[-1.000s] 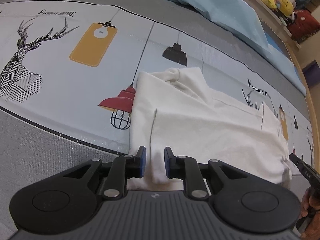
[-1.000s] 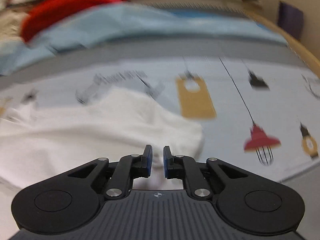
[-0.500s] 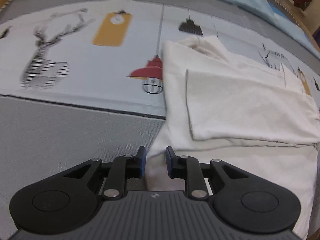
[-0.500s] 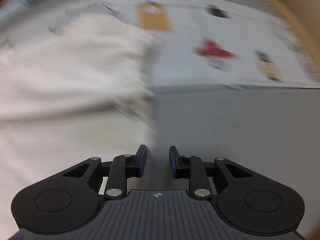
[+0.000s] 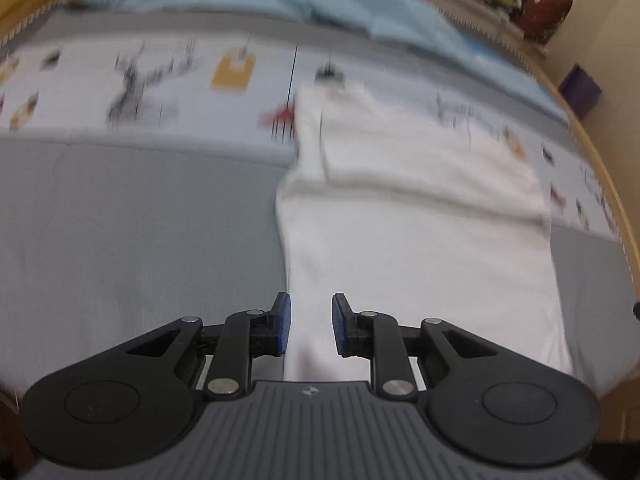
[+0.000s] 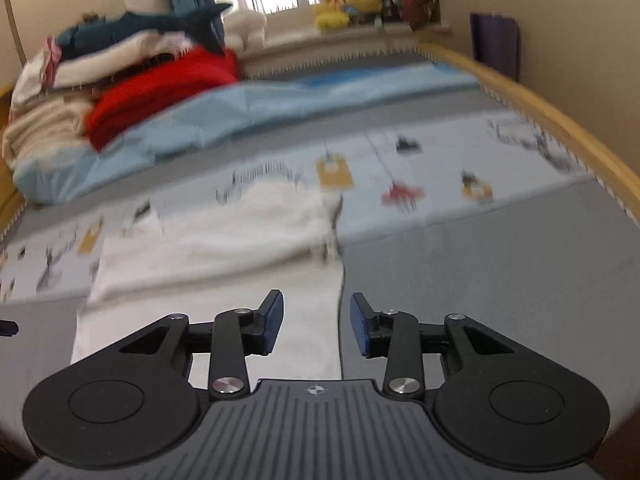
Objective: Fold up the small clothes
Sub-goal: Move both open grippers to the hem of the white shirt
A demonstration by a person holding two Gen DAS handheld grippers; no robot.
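white garment flat on the bed, both grippers free of it

we see a white garment [image 5: 420,216] spread on a bed cover [image 5: 140,220] that is grey near us and pale with printed lamps and deer farther off. its upper part is folded over into a band across the cloth, and the lower part runs down toward our grippers. both views are smeared by motion, so the fine detail of the fabric is lost to us.

our left gripper [image 5: 307,326] hangs over the garment's left edge; its jaws stand a little apart, white cloth shows through the gap, and the blue pads [image 5: 282,322] do not press on anything that we can make out.

our right gripper [image 6: 316,326] sits above the garment's right edge, where white cloth meets grey cover. its jaws have just been opening and now stand clearly apart, with nothing pinched between them; the cloth [image 6: 224,256] lies flat beneath.

beyond the garment a light blue quilt [image 6: 248,116] crosses the bed. behind it, at the left of the right wrist view, is a pile of laundry [image 6: 120,76] with a red piece on top of cream ones. yellow plush toys [image 6: 344,4] sit on the window sill, and a wooden bed rail [image 6: 560,128] curves along the right.
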